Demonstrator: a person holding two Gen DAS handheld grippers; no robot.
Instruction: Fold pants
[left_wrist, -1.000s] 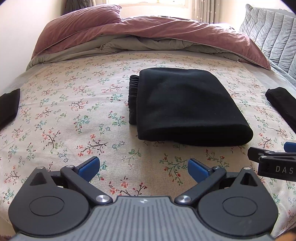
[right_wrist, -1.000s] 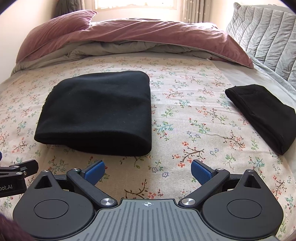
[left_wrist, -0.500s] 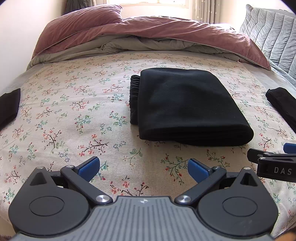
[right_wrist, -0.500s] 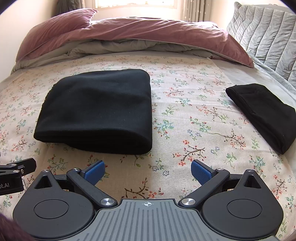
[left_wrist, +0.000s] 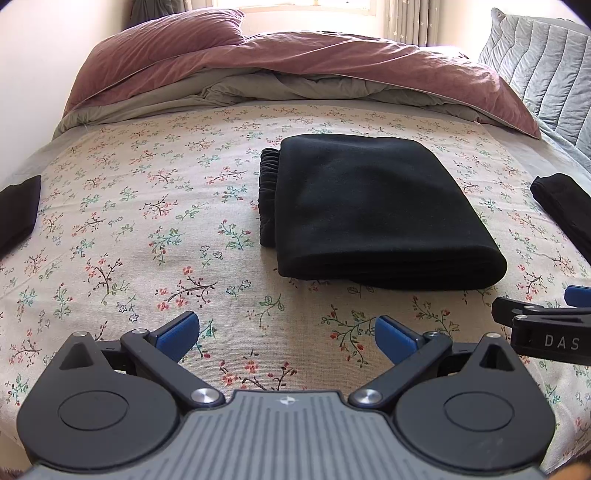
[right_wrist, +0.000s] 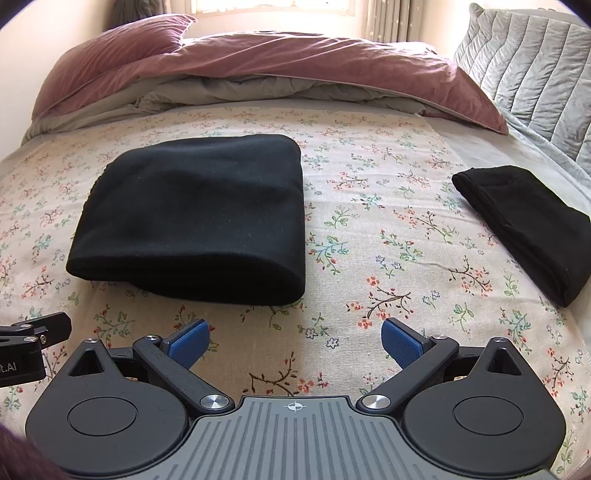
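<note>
Landmark: folded black pants, lying on the floral sheet of the bed, mid-width, ahead of both grippers.
Far left of pants: dark folded cloth at the sheet's left edge, cut by the frame; well apart from the pants.
Left gripper: near side of pants, low over the sheet; jaws spread wide, nothing between the blue pads; not touching the pants.
Pants, look: compact rectangular bundle, several layers stacked; rounded fold edge faces the grippers; gathered elastic waistband peeks out along the left side; top surface smooth, matte black.
Right gripper: near side of pants, toward their right corner; jaws spread wide, empty; apart from the fabric.
Right of pants: second dark folded garment, well apart, near the sheet's right edge.
Behind pants: mauve duvet bunched at the far end of the bed.
</note>
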